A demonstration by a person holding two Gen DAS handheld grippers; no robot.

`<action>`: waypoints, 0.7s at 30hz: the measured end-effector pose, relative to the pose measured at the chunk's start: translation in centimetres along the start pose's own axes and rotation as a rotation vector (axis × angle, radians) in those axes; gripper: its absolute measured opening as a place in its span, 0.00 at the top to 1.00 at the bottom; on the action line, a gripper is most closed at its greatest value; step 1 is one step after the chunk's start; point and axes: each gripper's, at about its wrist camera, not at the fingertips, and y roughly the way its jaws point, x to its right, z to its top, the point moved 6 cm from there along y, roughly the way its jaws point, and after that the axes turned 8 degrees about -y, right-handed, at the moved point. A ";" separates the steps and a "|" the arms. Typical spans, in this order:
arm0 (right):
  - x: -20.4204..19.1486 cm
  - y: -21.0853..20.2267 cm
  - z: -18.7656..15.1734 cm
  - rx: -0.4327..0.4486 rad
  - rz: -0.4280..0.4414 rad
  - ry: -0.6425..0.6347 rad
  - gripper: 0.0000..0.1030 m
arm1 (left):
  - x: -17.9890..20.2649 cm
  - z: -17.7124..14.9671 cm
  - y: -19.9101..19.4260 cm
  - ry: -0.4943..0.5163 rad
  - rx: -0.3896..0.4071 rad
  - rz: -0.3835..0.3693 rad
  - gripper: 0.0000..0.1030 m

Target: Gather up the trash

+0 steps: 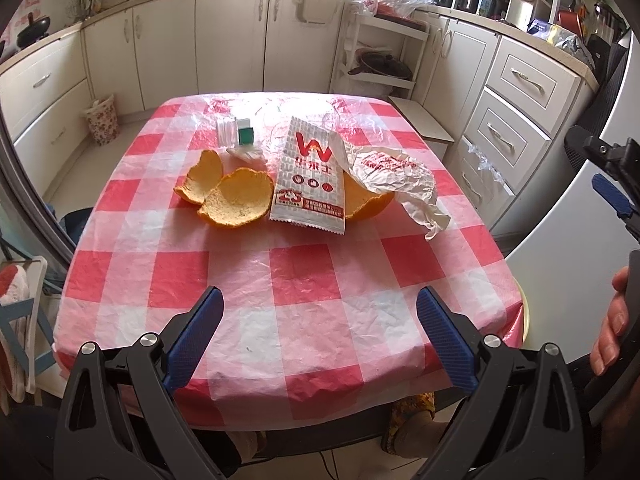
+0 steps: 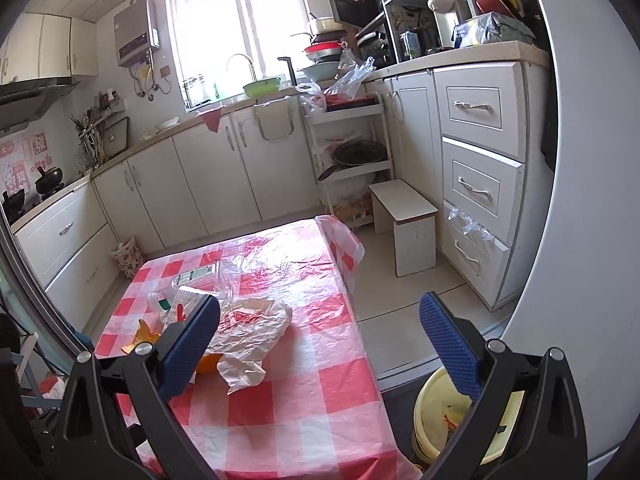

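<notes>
On the red-and-white checked table point(image 1: 300, 280) lie orange peels point(image 1: 224, 190), a white paper snack bag with a red W point(image 1: 310, 178), a crumpled white wrapper point(image 1: 396, 178) over another peel, and a small green-and-white box point(image 1: 245, 132). My left gripper point(image 1: 320, 332) is open and empty above the table's near edge. My right gripper point(image 2: 320, 340) is open and empty; its left finger is near the crumpled wrapper point(image 2: 248, 336). It also shows at the right edge of the left wrist view point(image 1: 612, 196).
A yellow bin point(image 2: 436, 420) stands on the floor right of the table point(image 2: 280, 400). A clear plastic bag point(image 2: 260, 260) lies at the table's far end. A white stool point(image 2: 404, 224), cabinets and drawers point(image 2: 476, 184) line the right side. A floral basket point(image 1: 102, 120) sits far left.
</notes>
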 end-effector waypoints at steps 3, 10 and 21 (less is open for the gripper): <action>0.2 -0.1 0.0 -0.001 -0.002 0.000 0.07 | 0.0 -0.1 0.3 0.002 -0.009 0.002 0.09; 0.2 -0.1 -0.1 -0.003 -0.002 0.000 0.07 | -0.3 -0.2 0.7 0.002 -0.025 -0.004 0.09; 0.3 -0.1 -0.2 -0.005 -0.007 -0.013 0.07 | -1.9 -0.1 1.1 -0.027 -0.022 0.022 0.09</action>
